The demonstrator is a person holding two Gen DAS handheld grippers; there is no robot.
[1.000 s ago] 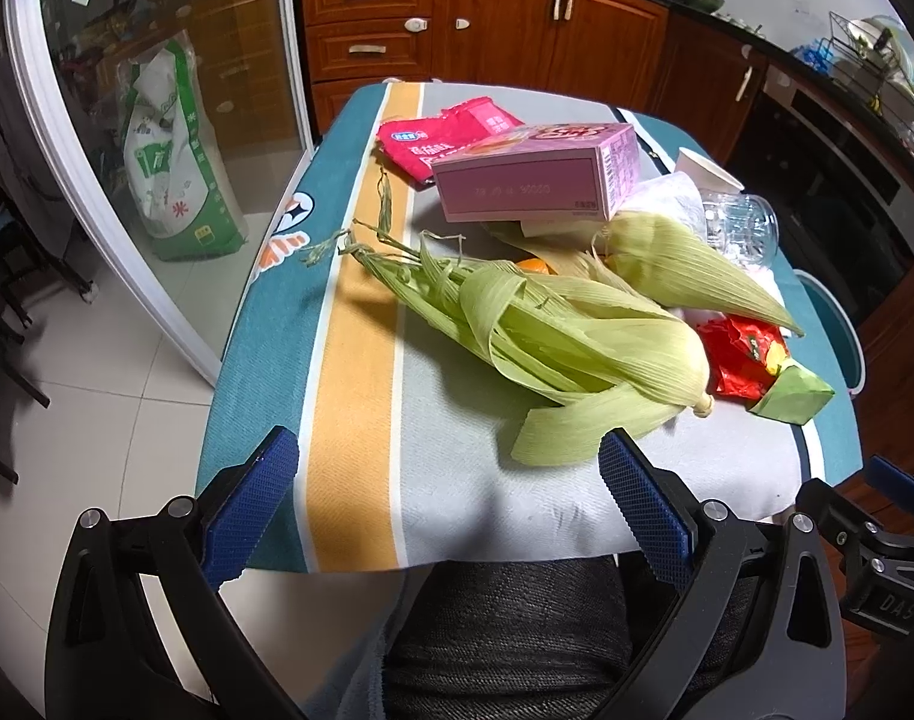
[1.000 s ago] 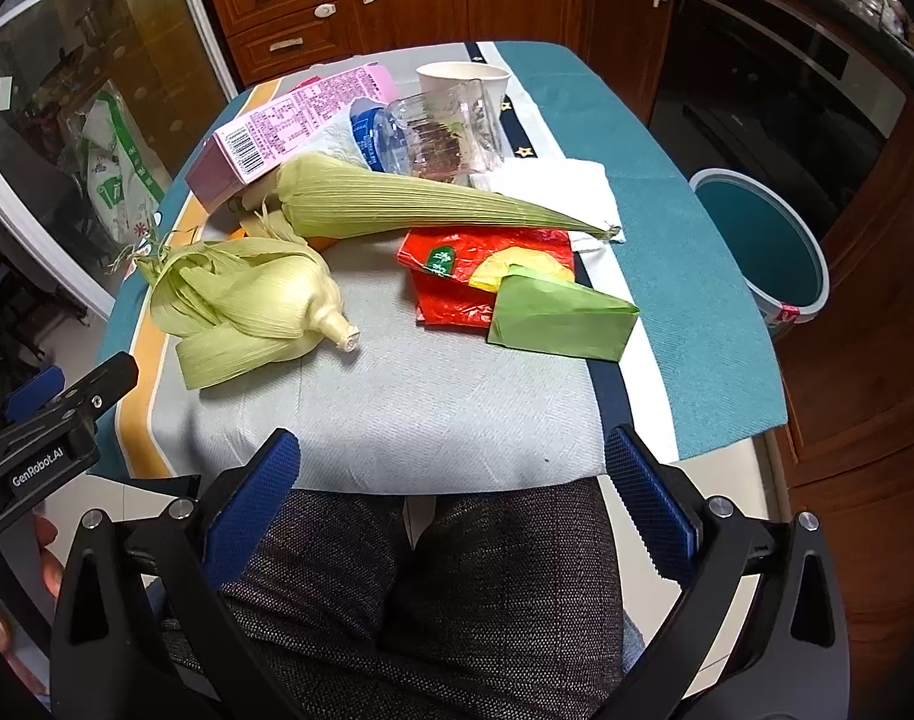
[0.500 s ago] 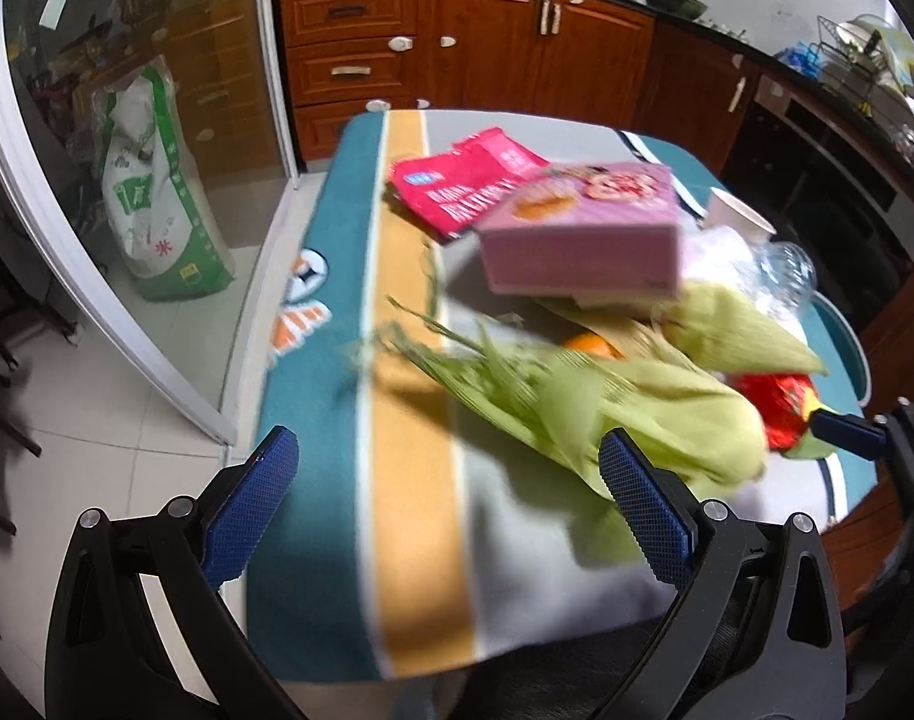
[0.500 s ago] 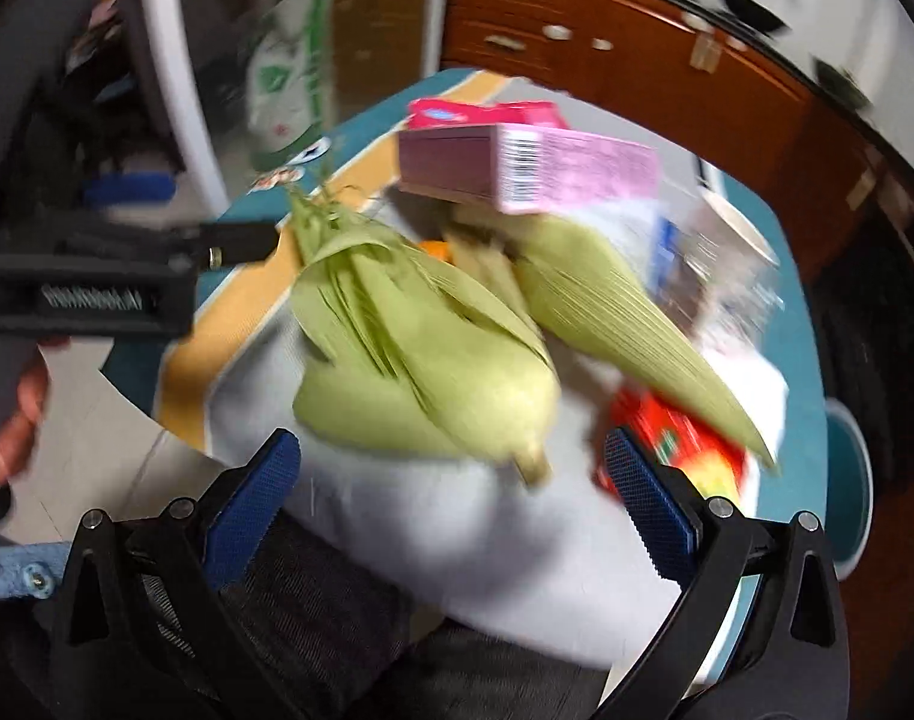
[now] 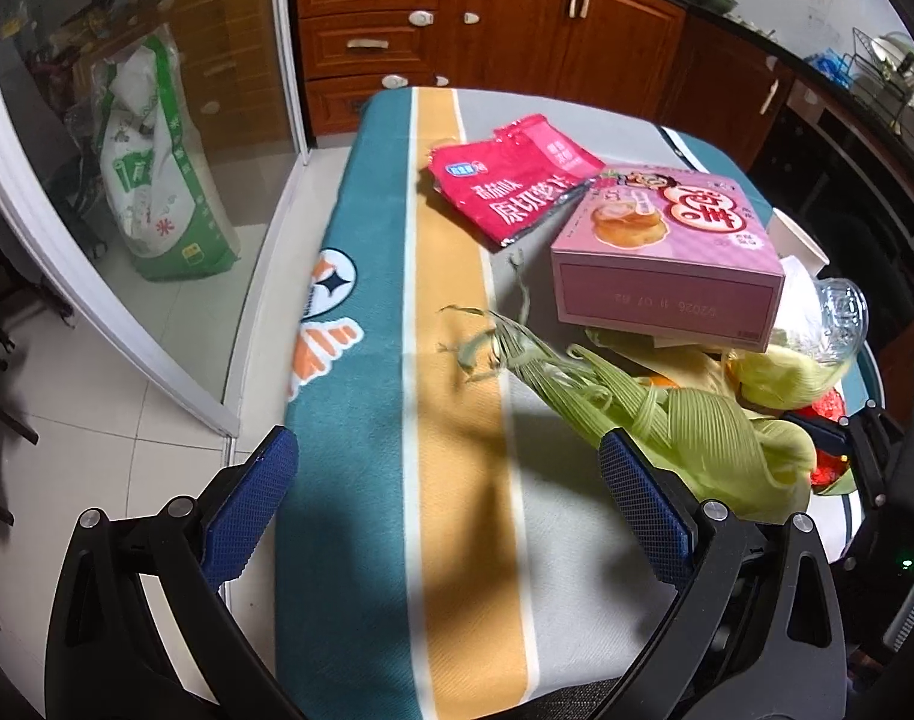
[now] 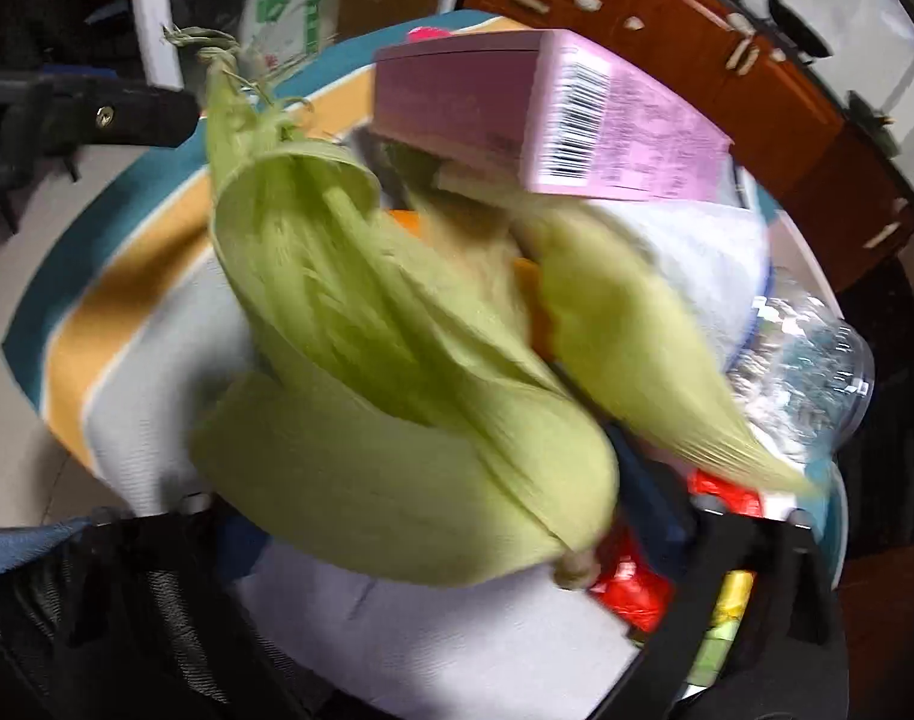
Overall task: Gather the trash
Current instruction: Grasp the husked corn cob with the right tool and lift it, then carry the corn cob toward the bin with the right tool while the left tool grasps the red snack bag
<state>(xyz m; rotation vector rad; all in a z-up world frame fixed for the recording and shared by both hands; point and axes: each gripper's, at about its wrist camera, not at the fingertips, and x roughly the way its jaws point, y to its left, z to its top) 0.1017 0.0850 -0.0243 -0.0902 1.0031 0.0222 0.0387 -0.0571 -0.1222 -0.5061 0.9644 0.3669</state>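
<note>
Here are the left tongs (image 5: 447,504), spread wide and empty over the near end of the tabletop (image 5: 457,540), which wears a cloth striped in teal, orange, white and grey with a star badge near its left edge. Rubbish crowds the right half: a big bundle of corn husk (image 5: 667,414) lies just beside the right pad, a pink pastry box (image 5: 667,258) perches on the heap behind it, and a red snack packet (image 5: 511,180) lies flat at the far end with one corner tucked under the box. A crushed clear plastic bottle (image 5: 841,324) leans against the pile at the right, with a paper cup (image 5: 799,240) peeking out behind the box. Over to the right tongs (image 6: 420,516): the jaws are closing around the fat end of that husk bundle (image 6: 366,390), the husk sitting right between them, though blur and leaf hide the pads, so whether they are pressing yet cannot be told. A second husk (image 6: 625,348) lies alongside, with red wrapper (image 6: 631,588) showing under the stem. Around the room, reddish wooden cabinets (image 5: 517,30) line the back wall under a dark counter, a glass sliding door (image 5: 126,150) stands at left with a green-and-white sack (image 5: 156,162) behind it, and pale floor tiles (image 5: 96,420) spread below.
</note>
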